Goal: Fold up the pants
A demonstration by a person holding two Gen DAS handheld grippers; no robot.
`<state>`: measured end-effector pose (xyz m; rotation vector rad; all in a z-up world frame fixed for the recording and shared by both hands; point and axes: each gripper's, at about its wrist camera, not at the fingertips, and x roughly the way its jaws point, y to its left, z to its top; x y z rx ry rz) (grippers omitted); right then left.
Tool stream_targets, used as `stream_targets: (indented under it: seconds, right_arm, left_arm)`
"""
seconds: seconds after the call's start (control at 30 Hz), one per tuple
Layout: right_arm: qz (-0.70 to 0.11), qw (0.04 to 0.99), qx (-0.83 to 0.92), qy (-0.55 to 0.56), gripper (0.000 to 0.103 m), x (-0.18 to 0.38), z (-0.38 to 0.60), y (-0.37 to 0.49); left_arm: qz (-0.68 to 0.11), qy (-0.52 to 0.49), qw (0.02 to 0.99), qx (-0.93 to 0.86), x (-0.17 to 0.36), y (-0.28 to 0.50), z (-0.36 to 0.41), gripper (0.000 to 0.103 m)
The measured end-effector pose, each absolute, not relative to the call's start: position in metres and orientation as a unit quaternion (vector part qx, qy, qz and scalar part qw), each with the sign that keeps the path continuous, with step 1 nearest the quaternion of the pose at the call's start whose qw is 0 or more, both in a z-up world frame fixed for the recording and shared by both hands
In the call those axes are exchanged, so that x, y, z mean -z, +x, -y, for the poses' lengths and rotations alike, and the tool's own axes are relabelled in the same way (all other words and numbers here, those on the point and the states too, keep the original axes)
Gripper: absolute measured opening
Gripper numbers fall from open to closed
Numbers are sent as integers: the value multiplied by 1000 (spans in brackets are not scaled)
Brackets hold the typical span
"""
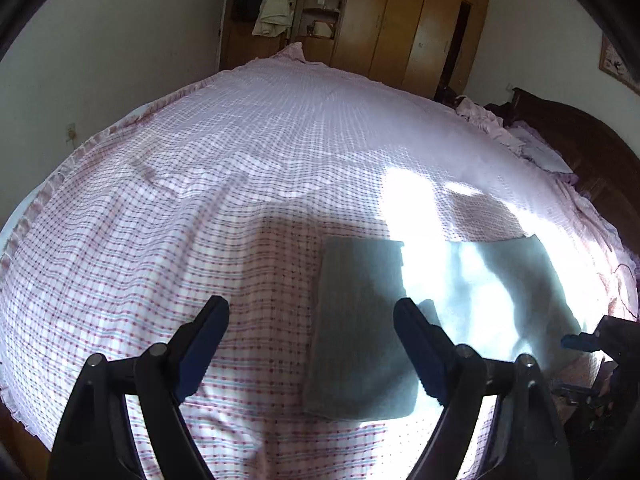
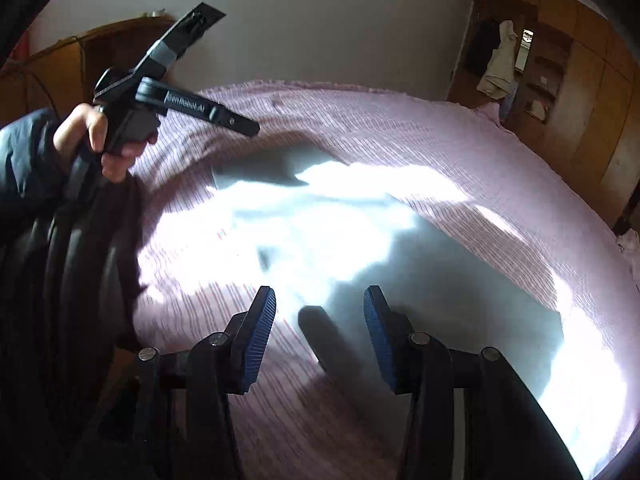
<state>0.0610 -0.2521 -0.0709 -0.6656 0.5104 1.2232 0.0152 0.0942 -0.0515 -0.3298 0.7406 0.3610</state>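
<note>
Grey pants (image 1: 360,328) lie flat on the pink checked bedspread (image 1: 200,200), partly washed out by bright sunlight. In the right wrist view the pants (image 2: 440,280) stretch from near my fingers toward the far left. My left gripper (image 1: 312,308) is open and empty, hovering above the pants' left end. My right gripper (image 2: 320,300) is open and empty above the near edge of the pants. The left gripper also shows in the right wrist view (image 2: 168,92), held up in a hand above the bed.
A wooden wardrobe (image 1: 400,20) stands beyond the bed, with a coat (image 1: 276,4) hanging beside it. A dark headboard (image 1: 580,148) and crumpled pink bedding (image 1: 492,124) are at the right. The person's dark jacket (image 2: 60,260) fills the left of the right wrist view.
</note>
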Motion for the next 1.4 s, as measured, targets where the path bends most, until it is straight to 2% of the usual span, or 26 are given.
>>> stream_targets:
  seconds: [0.1, 0.17, 0.23, 0.27, 0.37, 0.47, 0.77, 0.8, 0.87, 1.0, 1.1, 1.17, 1.27, 1.4]
  right_arm:
    - [-241, 738, -540, -326, 39, 84, 265, 62]
    - [-250, 735, -534, -336, 37, 94, 264, 67]
    - [-234, 733, -533, -352, 36, 99, 263, 63]
    - [-226, 735, -529, -360, 32, 101, 263, 62]
    - [-232, 742, -521, -353, 0, 101, 266, 74]
    - [-256, 727, -535, -347, 0, 101, 269, 81]
    - [-248, 727, -525, -366, 0, 100, 266, 72]
    - [-248, 733, -531, -345, 0, 95, 267, 72]
    - [-264, 737, -568, -254, 0, 76, 279, 80]
    - [-285, 783, -547, -75, 2, 54, 317, 134]
    - [-337, 798, -499, 23, 2, 68, 338, 185]
    - [-359, 793, -490, 43, 0, 84, 338, 201]
    - [-406, 798, -444, -24, 0, 116, 325, 196]
    - [-420, 802, -425, 20, 0, 127, 360, 193]
  left_arm:
    - [-373, -169, 900, -150, 69, 28, -88, 88]
    - [-410, -161, 882, -165, 85, 38, -88, 87]
    - [-419, -147, 879, -174, 90, 41, -86, 88]
    - [-418, -142, 880, -177, 90, 41, -84, 88]
    - [-420, -131, 878, -188, 92, 41, -82, 89]
    - [-424, -125, 874, -204, 95, 40, -85, 89]
    - [-413, -112, 874, -230, 92, 37, -88, 87]
    - [-406, -115, 877, -228, 88, 34, -87, 85]
    - [-384, -116, 890, -216, 74, 28, -81, 69]
    - [-331, -62, 922, -191, 53, 33, -53, 67]
    - [-351, -69, 921, -155, 64, 55, -39, 62]
    - [-395, -48, 901, -172, 83, 71, -32, 48]
    - [-405, 11, 893, -194, 107, 73, -21, 49]
    - [-402, 26, 893, -202, 108, 71, -18, 49]
